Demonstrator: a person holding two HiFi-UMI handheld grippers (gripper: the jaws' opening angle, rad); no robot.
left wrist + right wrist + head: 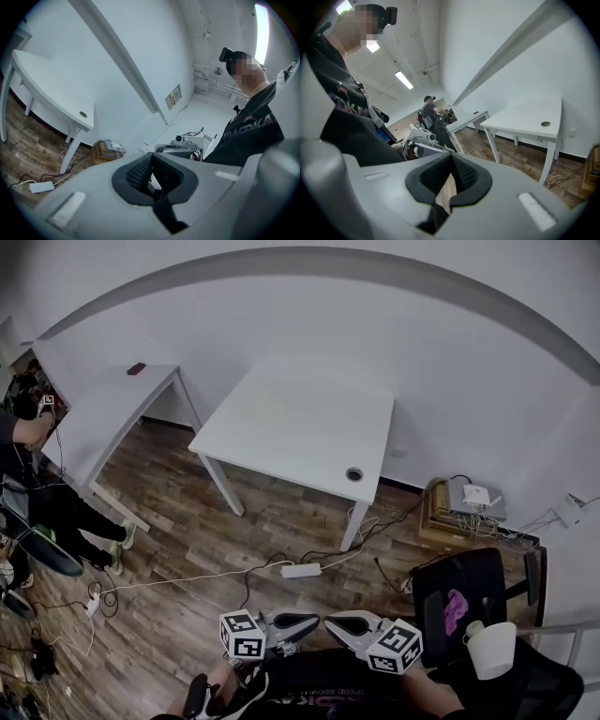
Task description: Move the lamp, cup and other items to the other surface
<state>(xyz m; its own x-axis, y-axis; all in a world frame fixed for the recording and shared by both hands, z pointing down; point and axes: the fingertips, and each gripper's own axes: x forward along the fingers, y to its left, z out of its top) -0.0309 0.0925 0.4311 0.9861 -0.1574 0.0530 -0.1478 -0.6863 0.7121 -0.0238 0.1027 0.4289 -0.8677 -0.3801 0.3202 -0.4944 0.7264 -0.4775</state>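
jaws: both closed, empty | cup (491,649) sits right of your right gripper (336,624), farther from your left gripper (309,622)

White rectangular table (291,427): top open, one round cable grommet (353,474) near its corner. White power strip (301,570) and trailing cables (178,579) cross the wooden floor (187,512) before it.
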